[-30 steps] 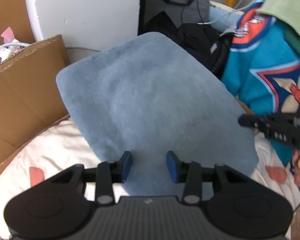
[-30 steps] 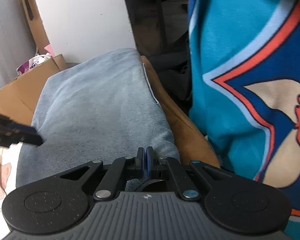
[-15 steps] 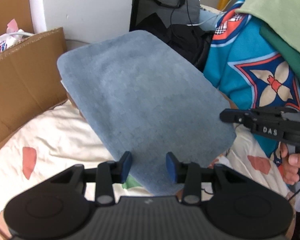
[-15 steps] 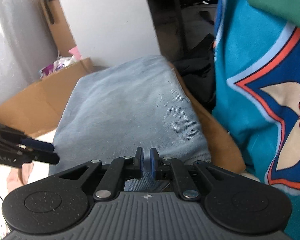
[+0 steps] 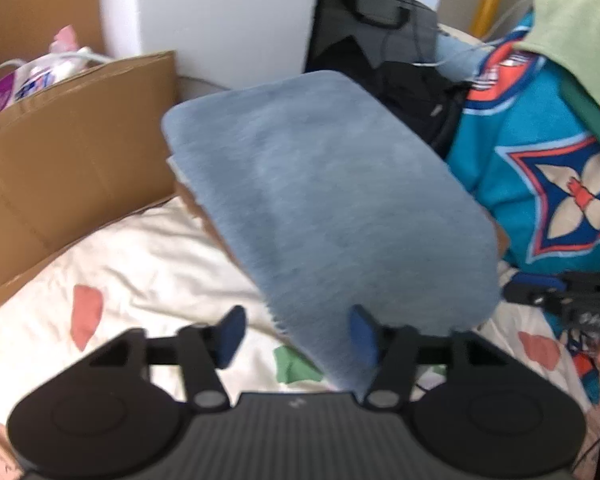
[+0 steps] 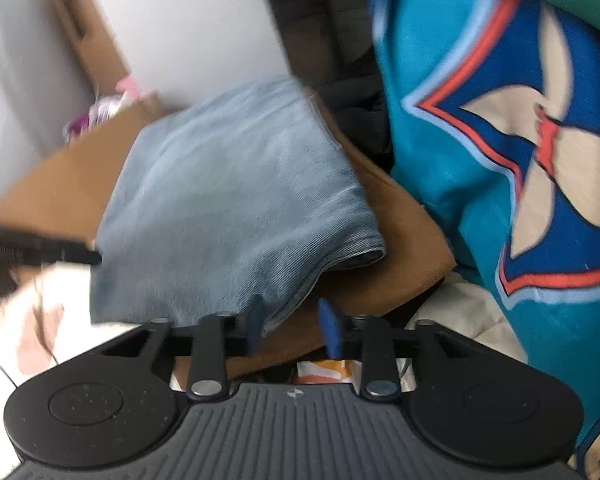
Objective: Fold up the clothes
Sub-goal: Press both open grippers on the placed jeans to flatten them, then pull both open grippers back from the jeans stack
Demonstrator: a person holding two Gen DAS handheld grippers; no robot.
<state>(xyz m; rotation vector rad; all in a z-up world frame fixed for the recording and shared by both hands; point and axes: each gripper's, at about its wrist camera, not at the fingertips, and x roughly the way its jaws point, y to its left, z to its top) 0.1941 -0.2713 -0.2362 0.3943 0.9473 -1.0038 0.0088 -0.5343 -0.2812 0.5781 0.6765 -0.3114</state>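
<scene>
I back both claws straight off the folded blue garment so its layers stay square on the brown cloth beneath. My left gripper and right gripper have just been opening; both stand released, each straddling its near edge, gripping nothing

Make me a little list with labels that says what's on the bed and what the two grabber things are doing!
folded item: blue folded garment, lying flat on a brown folded cloth
surface: white bedsheet with pink patches
beside it: teal patterned blanket, on the right
behind: cardboard box
left gripper: fingers have just been opening, garment's near corner between them, not pinched
right gripper: fingers have just been opening, garment's corner released
fold: looks finished
</scene>
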